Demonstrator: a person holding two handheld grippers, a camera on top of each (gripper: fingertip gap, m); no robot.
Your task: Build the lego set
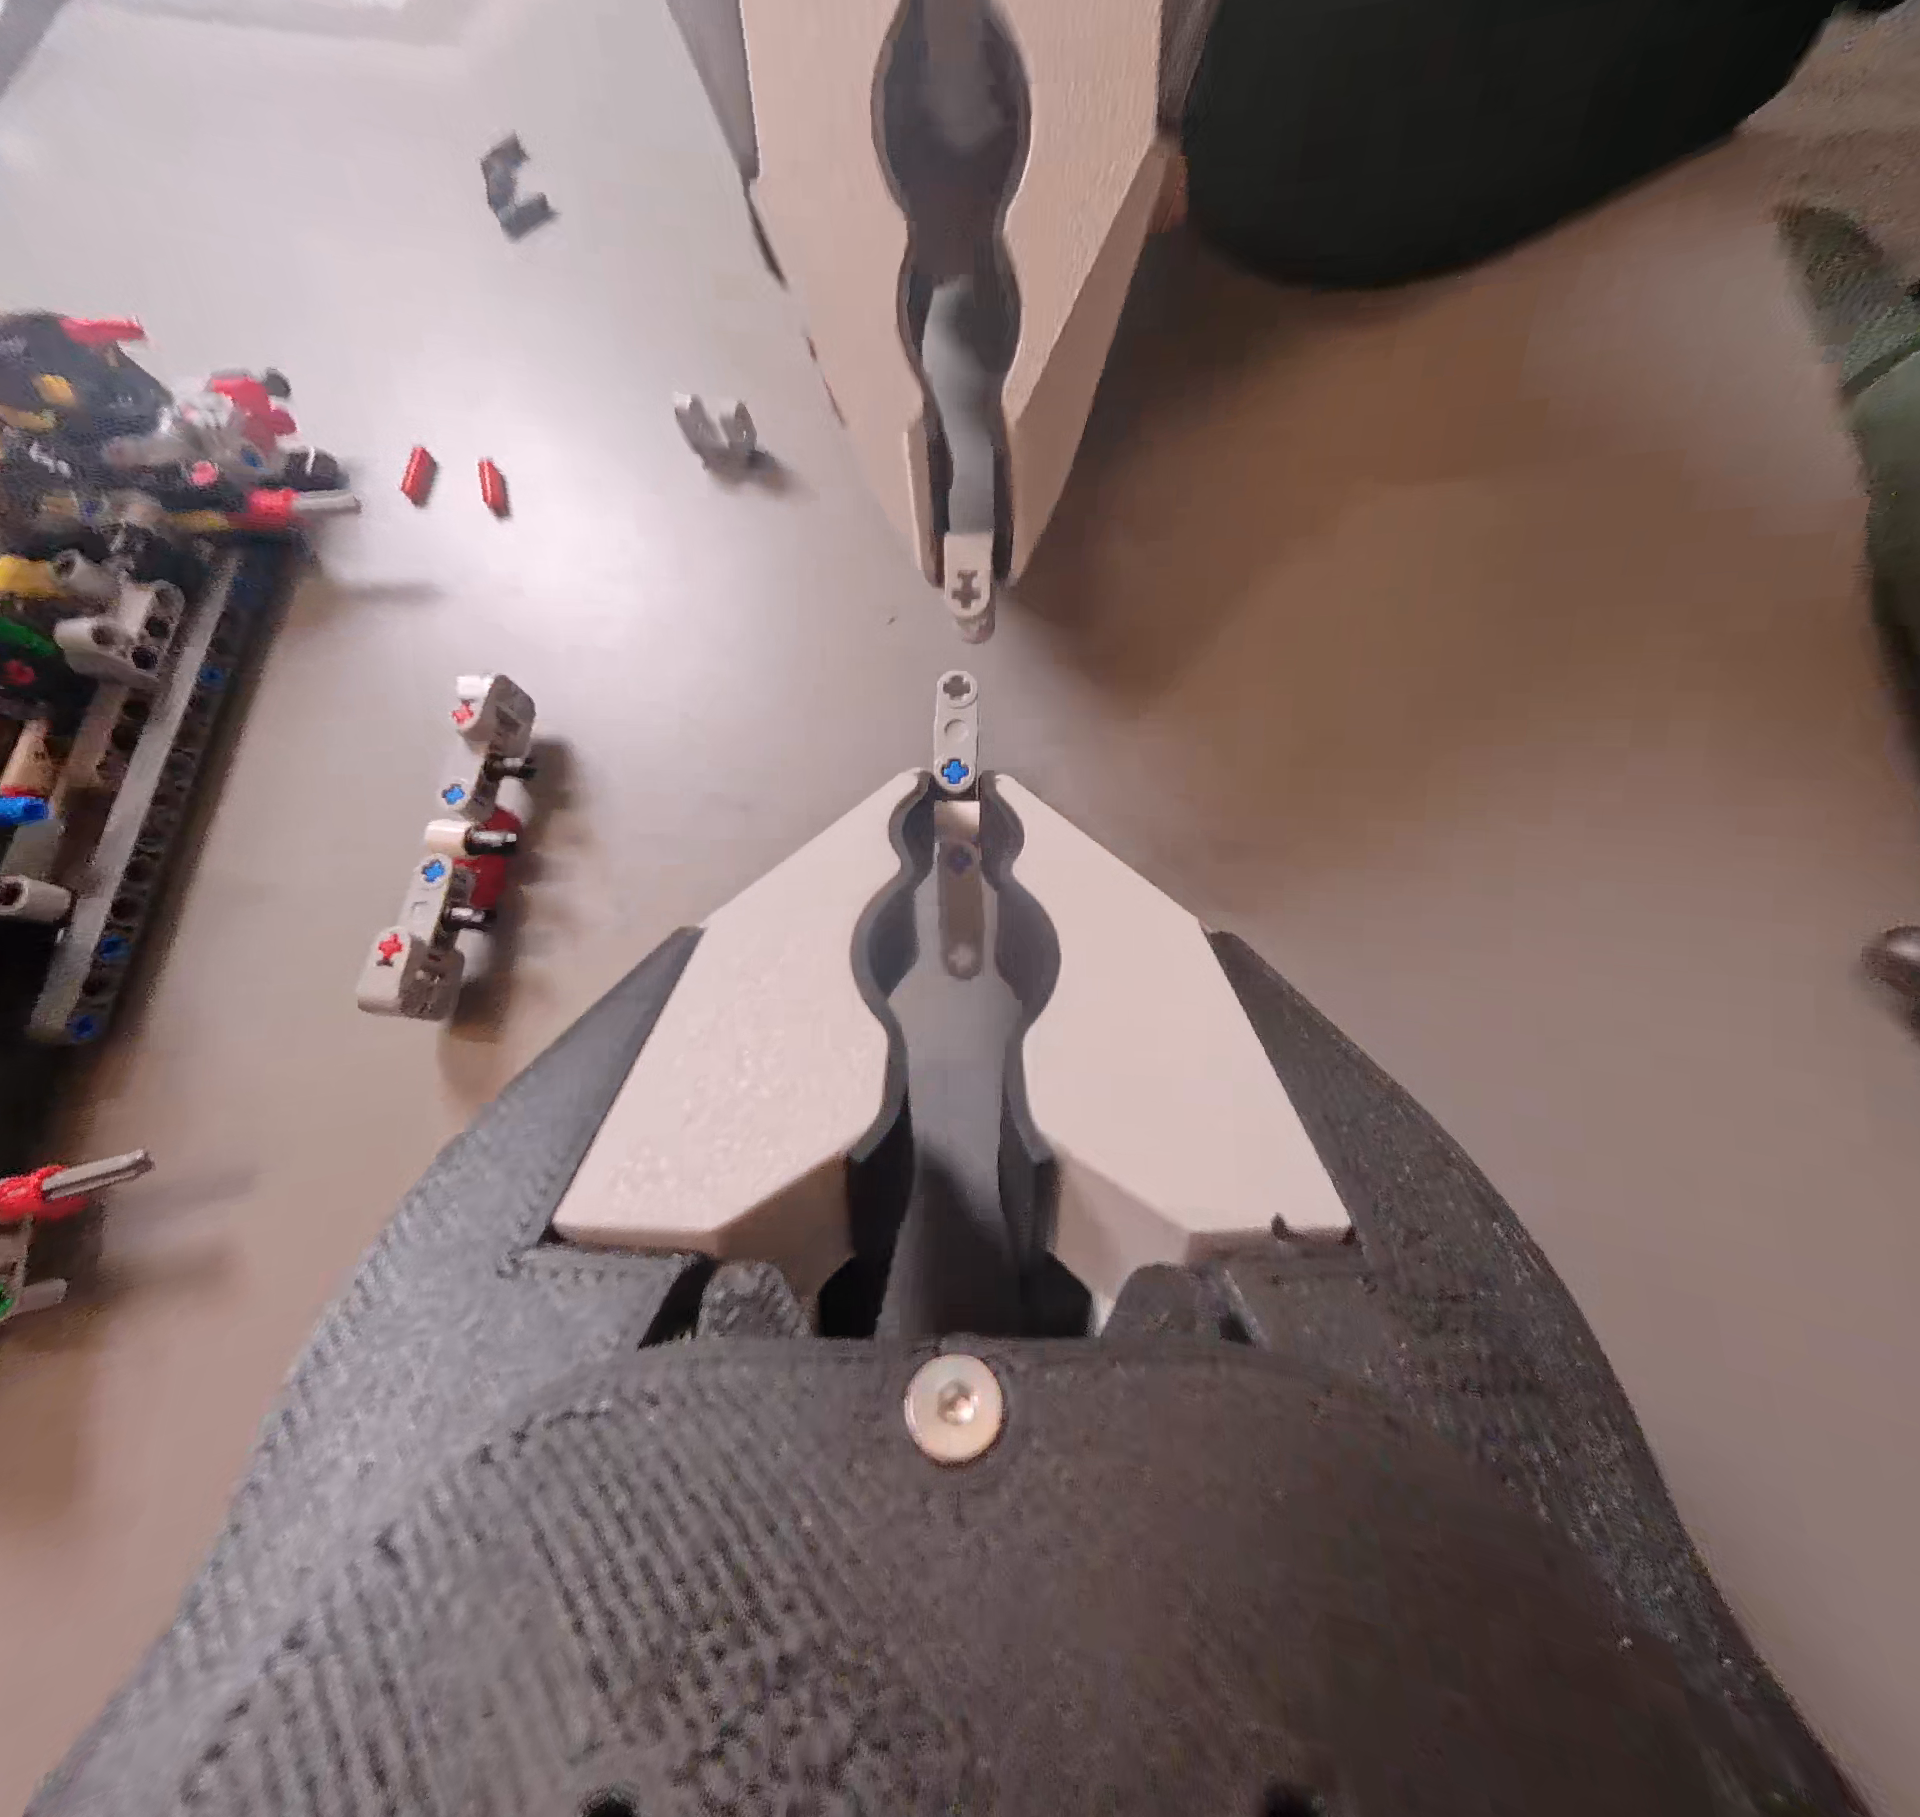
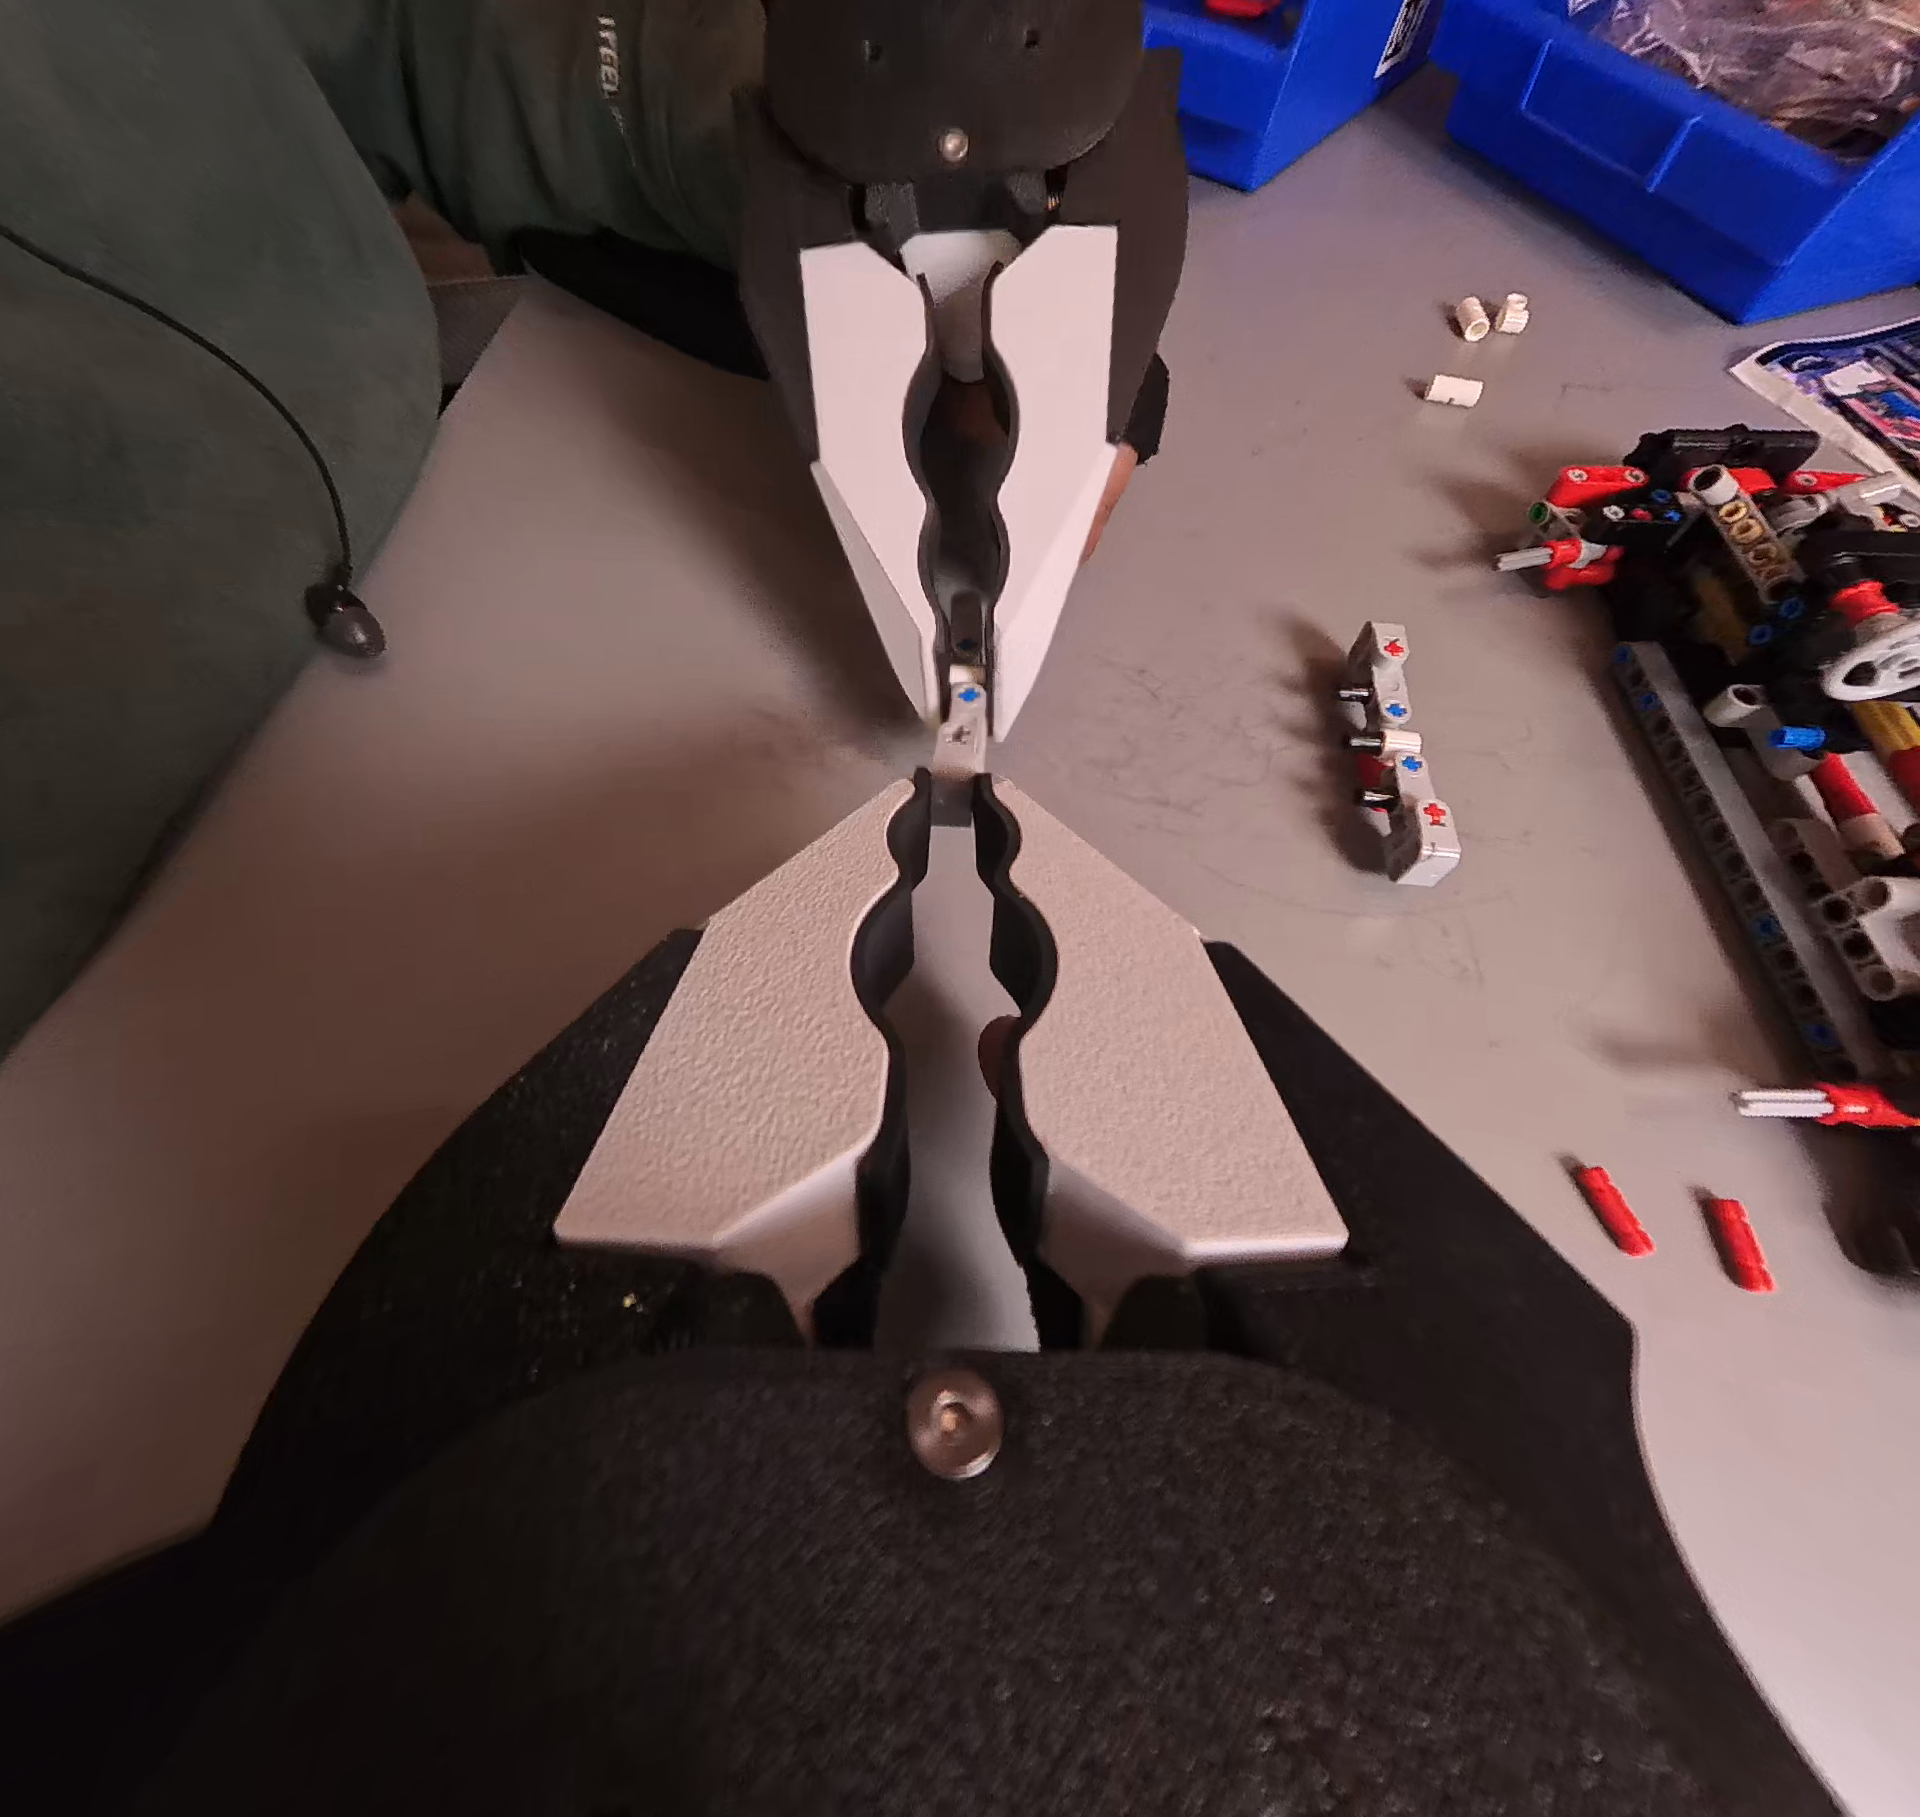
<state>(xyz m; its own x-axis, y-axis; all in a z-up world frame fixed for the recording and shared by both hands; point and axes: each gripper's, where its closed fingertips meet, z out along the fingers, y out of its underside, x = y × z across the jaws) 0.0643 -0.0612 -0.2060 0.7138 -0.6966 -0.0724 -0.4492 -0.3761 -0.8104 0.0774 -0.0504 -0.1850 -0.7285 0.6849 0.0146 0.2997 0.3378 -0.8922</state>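
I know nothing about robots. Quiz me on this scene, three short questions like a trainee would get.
1. True or false: both grippers are empty.
2. Where do the two short red plastic pins lie? A on the grey table; B in a bin; C in the jaws.
3. Fill in: the plastic storage bins behind the half-built lego model are ___.

Key
1. False: the left gripper pinches a small flat grey beam with a blue pin, and the right gripper pinches a similar small grey piece.
2. A.
3. Blue.
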